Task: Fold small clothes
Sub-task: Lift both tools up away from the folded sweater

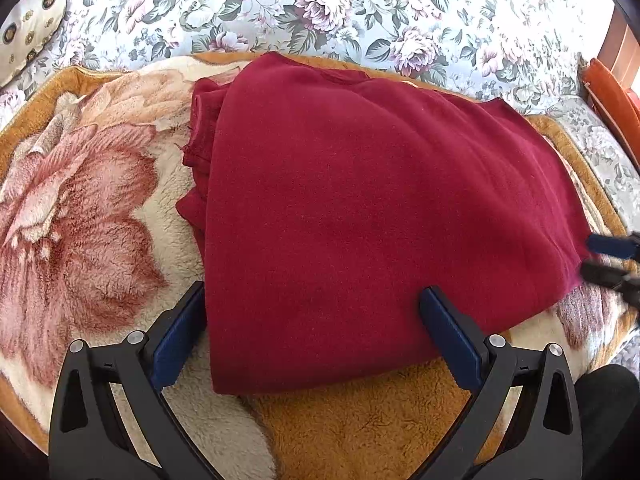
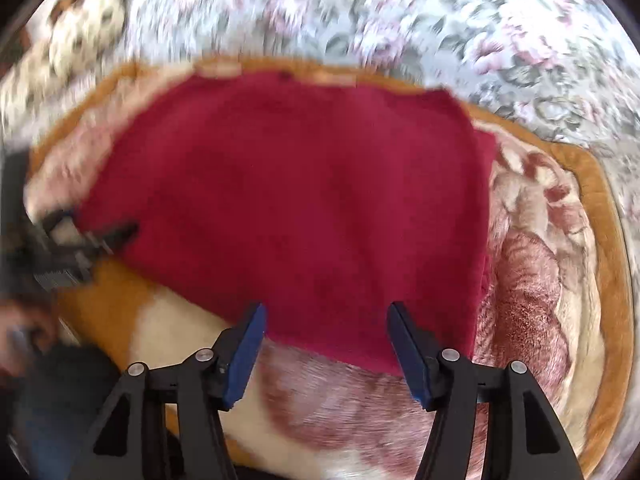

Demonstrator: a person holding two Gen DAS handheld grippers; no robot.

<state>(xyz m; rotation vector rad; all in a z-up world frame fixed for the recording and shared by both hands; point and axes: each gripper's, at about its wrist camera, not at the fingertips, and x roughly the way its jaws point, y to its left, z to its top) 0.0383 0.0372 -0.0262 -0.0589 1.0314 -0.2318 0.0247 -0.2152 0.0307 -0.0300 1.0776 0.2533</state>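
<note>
A dark red garment (image 1: 360,216) lies folded on a plush flower-print blanket (image 1: 80,216). My left gripper (image 1: 314,300) is open, its blue-padded fingers straddling the garment's near left corner just above it. In the left wrist view the right gripper (image 1: 608,258) shows at the garment's right edge. In the blurred right wrist view the garment (image 2: 304,208) fills the middle, and my right gripper (image 2: 326,316) is open over its near edge. The left gripper (image 2: 92,240) shows there at the garment's left edge.
The blanket (image 2: 560,240) has an orange border and rests on a floral bedspread (image 1: 320,8). A patterned cushion (image 1: 28,28) lies at the far left. An orange object (image 1: 608,96) stands at the right edge. Dark clothing (image 1: 612,420) is at the lower right.
</note>
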